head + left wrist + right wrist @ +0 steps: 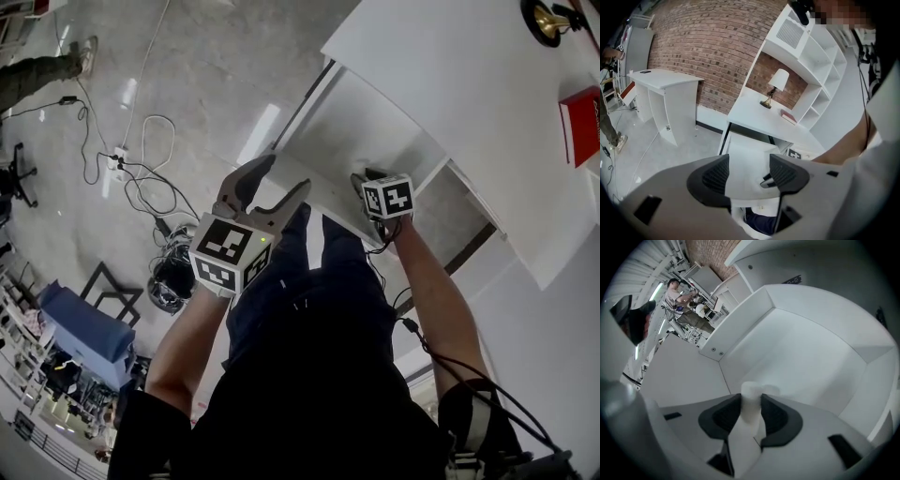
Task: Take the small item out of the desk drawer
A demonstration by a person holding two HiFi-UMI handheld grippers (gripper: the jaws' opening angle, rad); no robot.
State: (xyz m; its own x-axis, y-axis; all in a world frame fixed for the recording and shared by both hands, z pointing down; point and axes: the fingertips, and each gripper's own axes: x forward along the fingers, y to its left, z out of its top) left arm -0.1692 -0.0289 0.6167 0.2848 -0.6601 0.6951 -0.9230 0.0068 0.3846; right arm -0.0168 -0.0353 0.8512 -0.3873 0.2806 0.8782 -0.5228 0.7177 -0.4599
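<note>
With the right gripper (750, 405) I'm pinching the small white item (750, 392) between the jaws. Its long axis is running along them, and its tip is poking just past the pads inside the open drawer (811, 348). The left gripper (749, 171) is hovering farther out, jaws spread and empty.

My left gripper (747, 176) has a pale grey body with black ribbed pads (715, 176), and its marker cube (230, 253) carries black-and-white squares. My right gripper (751, 408) shows the same grey and black. The small cylindrical item (751, 401) is white. The open flat-panelled desk drawer (801, 348) is plain white, the rectangular book (581, 122) is red, and the brick wall (708, 42) is reddish-brown with pale mortar lines.
</note>
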